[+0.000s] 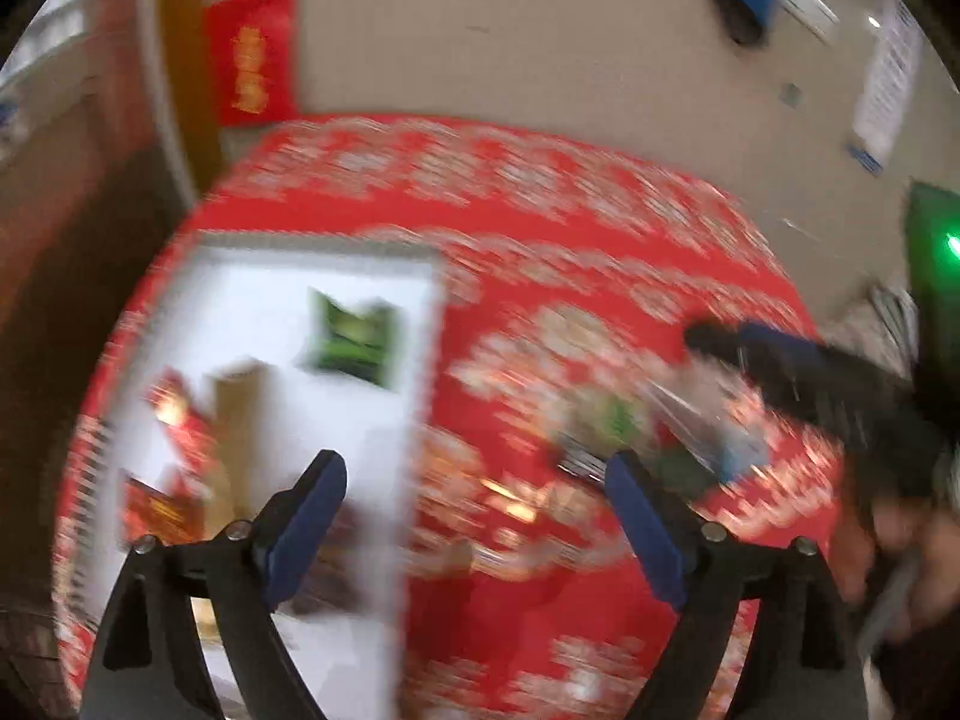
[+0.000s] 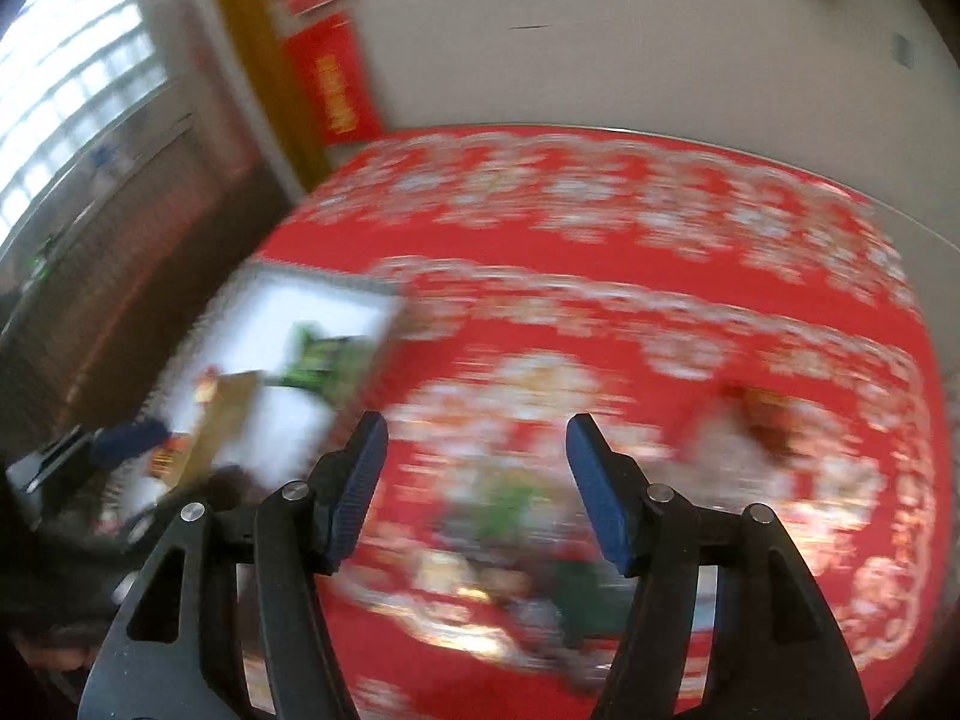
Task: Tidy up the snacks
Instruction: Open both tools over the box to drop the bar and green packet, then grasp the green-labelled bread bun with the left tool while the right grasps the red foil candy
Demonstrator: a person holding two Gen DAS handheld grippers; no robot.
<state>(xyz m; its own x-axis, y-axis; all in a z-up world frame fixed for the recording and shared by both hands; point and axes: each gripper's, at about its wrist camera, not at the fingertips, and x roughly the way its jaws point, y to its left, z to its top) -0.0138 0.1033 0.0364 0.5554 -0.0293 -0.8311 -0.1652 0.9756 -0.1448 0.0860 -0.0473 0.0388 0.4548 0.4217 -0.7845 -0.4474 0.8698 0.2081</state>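
Red patterned cloth covers the bench (image 2: 690, 228). Loose snacks (image 2: 516, 564) lie right of the white tray (image 1: 360, 300), which holds others. The right claw (image 2: 477, 480) hangs spread and empty directly over them, nearer than the spread, empty left claw (image 1: 477, 516).

Looks like a home room w/ festive decor. Round surface under red, white-patterned cloth (image 2: 600, 240), red-and-gold paper banners (image 2: 336, 84) on plain beige wall, bright barred window (image 2: 66, 84) at left.
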